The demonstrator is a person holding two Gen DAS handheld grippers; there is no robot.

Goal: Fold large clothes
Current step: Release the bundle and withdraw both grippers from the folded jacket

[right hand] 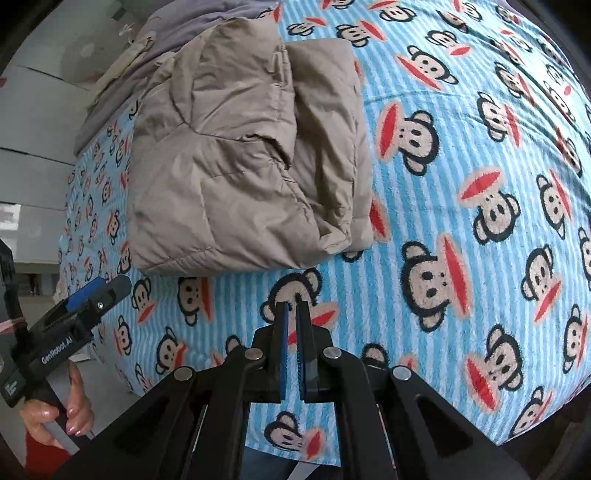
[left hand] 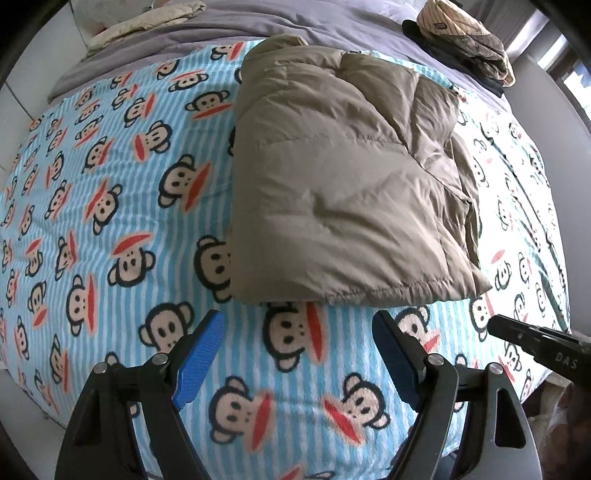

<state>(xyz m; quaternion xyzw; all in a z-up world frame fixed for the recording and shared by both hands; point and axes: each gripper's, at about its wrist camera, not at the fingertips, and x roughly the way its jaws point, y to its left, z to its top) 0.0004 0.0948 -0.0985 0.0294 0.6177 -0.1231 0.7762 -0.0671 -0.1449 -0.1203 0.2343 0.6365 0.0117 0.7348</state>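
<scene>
Left wrist view showed the left gripper [left hand: 297, 328] with its blue pads spread wide apart and nothing between them, hovering over the monkey-print blanket [left hand: 110, 221] just short of the near hem of the puffy tan jacket [left hand: 332, 177]. The black tip of the right gripper [left hand: 535, 350] reached in from the lower right, near the jacket's near right corner but not touching it.

In the right wrist view the right gripper [right hand: 291, 306] had its two pads drawn almost together with only a thin slit between them, and no cloth was caught there. It too hung above the blanket [right hand: 461, 184], apart from the jacket [right hand: 240, 158]. The left gripper [right hand: 92, 291] showed at the lower left, held by the person's hand [right hand: 62, 410].

The jacket lay on the blanket as a thick rectangular bundle, its layers stacked and the edges on its right side somewhat loose and uneven. A grey sheet [left hand: 295, 22] and a small pile of other clothes [left hand: 465, 40] sat beyond it.

By my judgement the folding was largely done and both tools stood released from the garment. The next move would call either for a last fold, with each gripper taking a near corner of the hem, or for tidying the ragged right edge.
</scene>
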